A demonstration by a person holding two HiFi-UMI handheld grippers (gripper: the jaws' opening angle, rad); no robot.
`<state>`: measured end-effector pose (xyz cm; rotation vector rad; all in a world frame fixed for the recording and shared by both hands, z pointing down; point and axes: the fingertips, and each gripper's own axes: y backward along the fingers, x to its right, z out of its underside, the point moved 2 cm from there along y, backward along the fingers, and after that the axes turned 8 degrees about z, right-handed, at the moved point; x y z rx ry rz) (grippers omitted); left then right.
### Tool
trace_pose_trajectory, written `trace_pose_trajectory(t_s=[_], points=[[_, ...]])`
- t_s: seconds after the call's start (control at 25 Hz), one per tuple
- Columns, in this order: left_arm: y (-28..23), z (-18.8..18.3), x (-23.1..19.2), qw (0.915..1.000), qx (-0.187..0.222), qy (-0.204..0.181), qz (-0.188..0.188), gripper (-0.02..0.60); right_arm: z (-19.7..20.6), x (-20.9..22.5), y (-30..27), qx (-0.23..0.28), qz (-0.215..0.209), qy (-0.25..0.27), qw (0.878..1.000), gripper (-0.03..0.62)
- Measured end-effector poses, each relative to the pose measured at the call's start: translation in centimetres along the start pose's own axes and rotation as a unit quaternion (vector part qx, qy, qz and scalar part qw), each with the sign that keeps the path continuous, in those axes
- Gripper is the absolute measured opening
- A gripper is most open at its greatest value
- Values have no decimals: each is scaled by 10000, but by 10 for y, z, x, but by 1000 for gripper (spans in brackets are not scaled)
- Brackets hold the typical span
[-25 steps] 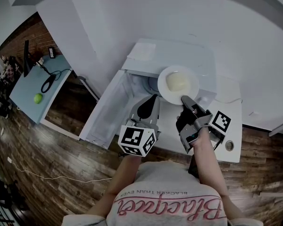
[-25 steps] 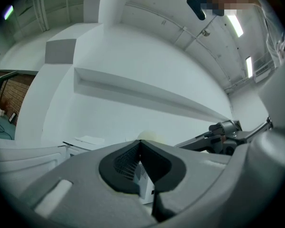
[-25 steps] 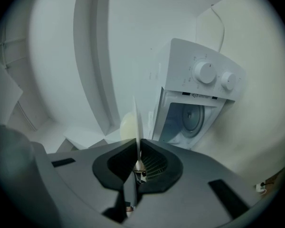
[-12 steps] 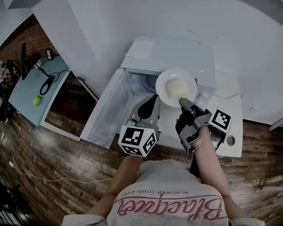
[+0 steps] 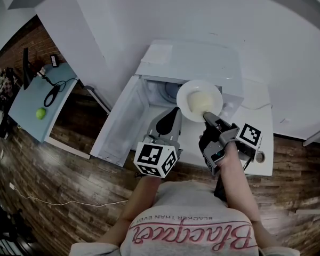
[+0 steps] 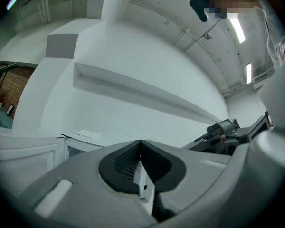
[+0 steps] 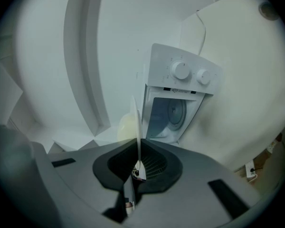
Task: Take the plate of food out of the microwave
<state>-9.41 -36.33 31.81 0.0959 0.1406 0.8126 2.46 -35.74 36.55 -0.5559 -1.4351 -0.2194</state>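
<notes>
A white plate (image 5: 199, 100) with a pale mound of food (image 5: 201, 97) hangs level in front of the open white microwave (image 5: 192, 60). My right gripper (image 5: 207, 114) is shut on the plate's near rim. In the right gripper view the plate (image 7: 136, 120) is edge-on between the jaws, with the food (image 7: 125, 126) to its left and the microwave's two knobs (image 7: 181, 71) beyond. My left gripper (image 5: 172, 112) stands beside it, just left of the plate; it is shut with nothing in it (image 6: 140, 144).
The microwave door (image 5: 116, 128) swings open to the left, beside my left gripper. The microwave stands on a white counter (image 5: 258, 119) against a white wall. A light table (image 5: 26, 108) at far left holds a green apple (image 5: 41, 113) and a black cable (image 5: 52, 95).
The plate and my right gripper have barely shifted in front of the microwave. My left gripper has stayed where it was.
</notes>
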Motion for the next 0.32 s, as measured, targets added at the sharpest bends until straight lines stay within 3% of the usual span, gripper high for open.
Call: trace_pose_trajectory(t_s=[0.32], points=[[0,1,2,10000,-14,7,-5,5,1,3,1,-70,71,-103,9999,21]])
